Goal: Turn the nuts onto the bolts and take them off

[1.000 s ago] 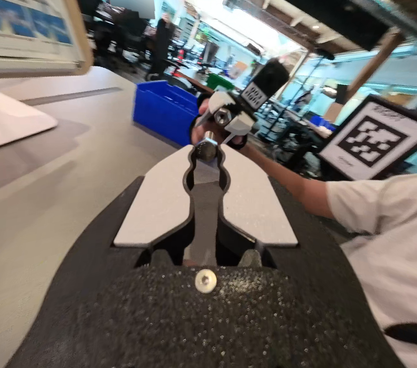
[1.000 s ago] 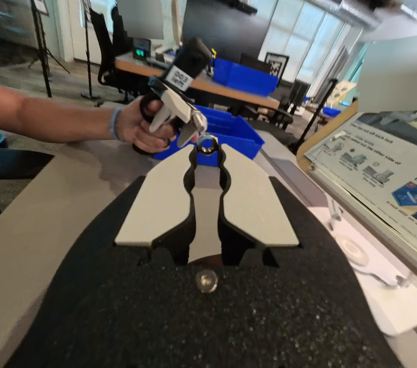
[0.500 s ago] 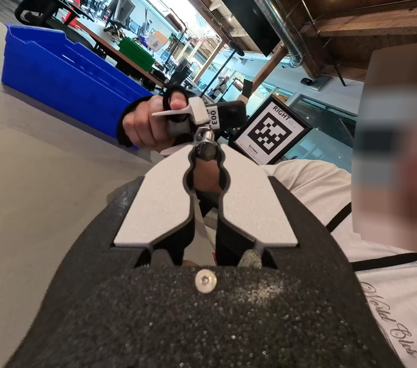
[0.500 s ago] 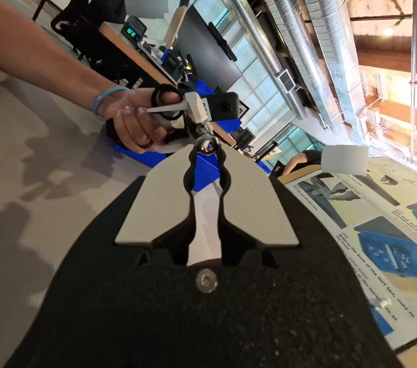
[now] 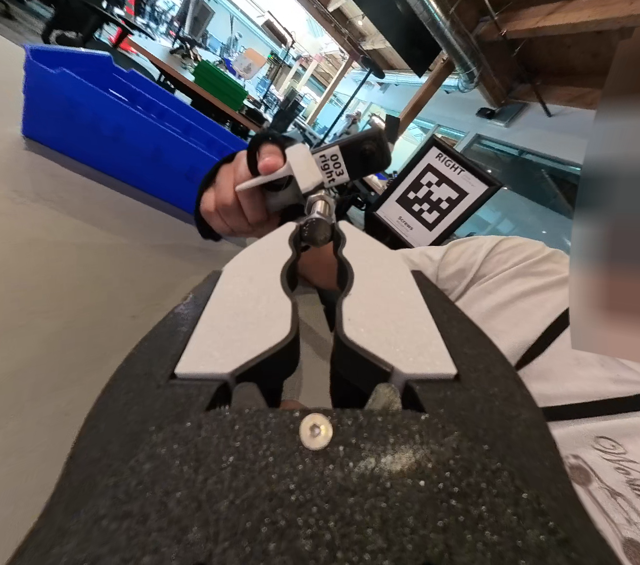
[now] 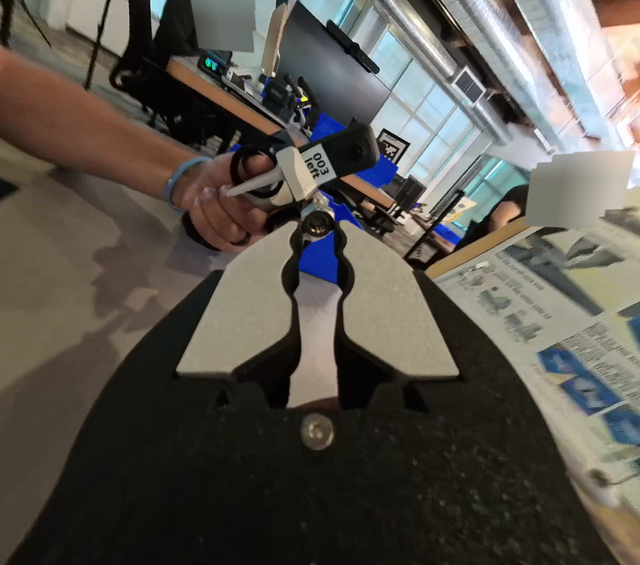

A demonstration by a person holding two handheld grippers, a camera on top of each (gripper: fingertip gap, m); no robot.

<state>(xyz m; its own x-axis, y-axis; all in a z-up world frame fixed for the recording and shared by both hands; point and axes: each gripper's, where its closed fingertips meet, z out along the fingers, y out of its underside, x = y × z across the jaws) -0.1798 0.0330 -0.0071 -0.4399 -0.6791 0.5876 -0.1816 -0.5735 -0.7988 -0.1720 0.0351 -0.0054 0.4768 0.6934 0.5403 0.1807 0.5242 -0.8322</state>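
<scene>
The left gripper (image 5: 316,231) is closed on the hex head of a steel bolt (image 5: 317,230), pinched in the notch at the very tips of its 2 pale fingers (image 5: 249,306), with the shank pointing away from the camera toward the other tool. In the left wrist view the right gripper (image 5: 313,198) faces it head-on, held up in the air by a hand (image 5: 235,202) with a finger through the black trigger ring, and a nut (image 5: 320,204) sits on the bolt's shank just beyond the head, at the tips of that tool. The right wrist view shows the same meeting from the other side: the 2 grey fingers (image 6: 242,313) are drawn narrow around the nut (image 6: 318,224), whose round bore faces the camera, and the bolt (image 6: 320,204) runs off behind it into the left tool, gripped by a hand (image 6: 221,209) wearing a blue wristband (image 6: 180,181) and a dark ring. Both tools are lifted off the grey table (image 5: 69,288), tilted so that ceiling beams and ducts fill the upper part of each view. A blue bin (image 5: 114,129) stands on the table behind the right hand, a framed marker sign (image 5: 436,192) stands near the person's white shirt (image 5: 485,288), and a printed instruction sheet (image 6: 554,323), blurred, lies to the right in the right wrist view
</scene>
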